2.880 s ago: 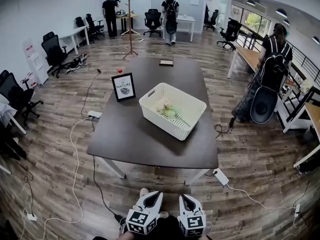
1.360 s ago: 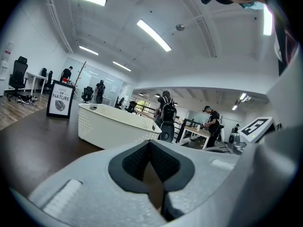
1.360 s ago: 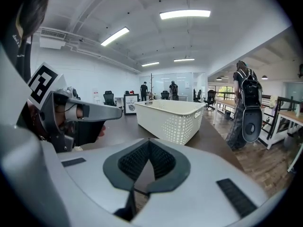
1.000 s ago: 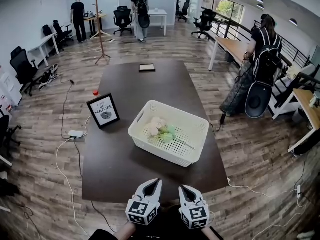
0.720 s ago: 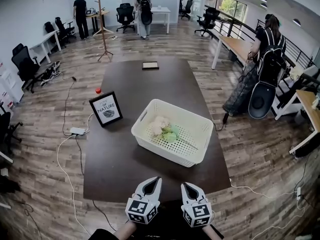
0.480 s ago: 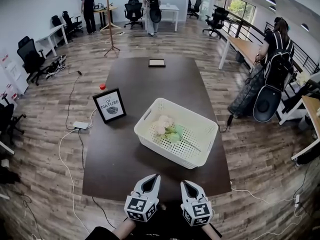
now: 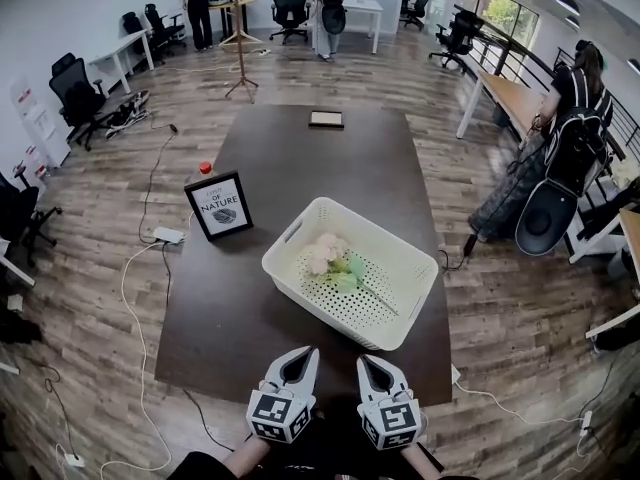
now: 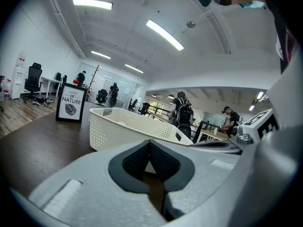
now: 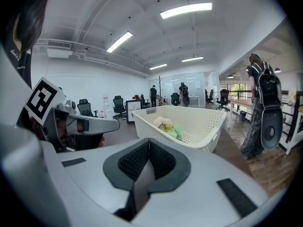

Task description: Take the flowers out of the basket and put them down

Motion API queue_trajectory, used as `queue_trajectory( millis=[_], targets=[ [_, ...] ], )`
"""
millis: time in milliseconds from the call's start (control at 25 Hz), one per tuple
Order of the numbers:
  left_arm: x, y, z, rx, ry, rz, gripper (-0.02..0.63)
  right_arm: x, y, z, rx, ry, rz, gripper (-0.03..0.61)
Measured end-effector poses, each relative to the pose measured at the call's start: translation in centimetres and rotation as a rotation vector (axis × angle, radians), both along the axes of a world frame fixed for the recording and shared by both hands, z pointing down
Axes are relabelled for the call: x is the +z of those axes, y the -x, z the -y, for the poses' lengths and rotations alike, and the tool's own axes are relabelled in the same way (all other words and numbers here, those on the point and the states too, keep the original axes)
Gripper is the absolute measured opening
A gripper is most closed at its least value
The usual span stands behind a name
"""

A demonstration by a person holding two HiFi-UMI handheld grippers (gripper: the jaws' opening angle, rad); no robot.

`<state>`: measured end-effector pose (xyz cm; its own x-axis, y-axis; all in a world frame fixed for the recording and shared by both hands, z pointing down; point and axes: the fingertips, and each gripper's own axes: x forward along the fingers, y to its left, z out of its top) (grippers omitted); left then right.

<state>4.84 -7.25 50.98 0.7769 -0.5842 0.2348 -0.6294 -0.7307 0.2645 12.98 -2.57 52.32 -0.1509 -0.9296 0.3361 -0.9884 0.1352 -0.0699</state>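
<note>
**A:** What's nearest to us?

**B:** The two grippers, side by side at the near edge of the tabletop [image 7: 225, 313]. The left gripper [image 7: 307, 352] has its jaws pressed together with nothing between them. The right gripper [image 7: 366, 361] is the same, closed and empty.

**A:** And the flowers?

**B:** Just beyond, lying inside the white basket [image 7: 318, 303]. The flowers [image 7: 327, 254] have their pale heads toward the basket's far left. The green stems trail toward its near right corner. Neither gripper touches the basket or the bunch.

**A:** So how far along is the job?

**B:** I'd say at the very start. Nothing has come out yet, so everything is left to do. The jaws have to open, reach over the near rim, take the bunch, lift it clear and lay it on bare tabletop.

**A:** Anything further back?

**B:** A framed sign [image 7: 218, 206] stands left of the basket, with a small red thing [image 7: 205, 168] behind it. A dark flat object [image 7: 325, 119] lies near the far end. Past the tabletop there are office chairs and a few people standing.
</note>
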Motion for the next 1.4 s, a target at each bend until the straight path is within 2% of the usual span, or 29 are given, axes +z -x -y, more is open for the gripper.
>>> queue_trajectory(
  millis=[120,280,520,760,1000,1400],
  targets=[
    [0.3,-0.3,0.3,-0.016,0.012,0.013,0.009,-1.0,-0.1,0.3,-0.027,-0.024,-0.005,0.008],
    [0.5,-0.7,0.9,-0.051,0.022,0.010,0.009,-1.0,-0.6,1.1,-0.067,-0.007,0.009,0.024],
    [1.1,-0.9,1.7,-0.087,0.038,0.011,0.009,-1.9,-2.7,2.0,-0.039,0.028,0.065,0.071],
    [1.5,-1.2,2.2,-0.107,0.044,0.012,0.009,-5.1,-3.2,3.7,-0.159,0.015,0.063,0.127],
    [1.4,-0.7,2.6,-0.120,0.040,0.009,0.009,-6.2,-4.1,6.9,-0.210,0.038,-0.025,0.135],
    [1.4,-0.5,3.2,-0.141,0.037,0.039,0.009,-7.0,-4.6,10.9,-0.290,0.066,-0.111,0.219]
  ],
)
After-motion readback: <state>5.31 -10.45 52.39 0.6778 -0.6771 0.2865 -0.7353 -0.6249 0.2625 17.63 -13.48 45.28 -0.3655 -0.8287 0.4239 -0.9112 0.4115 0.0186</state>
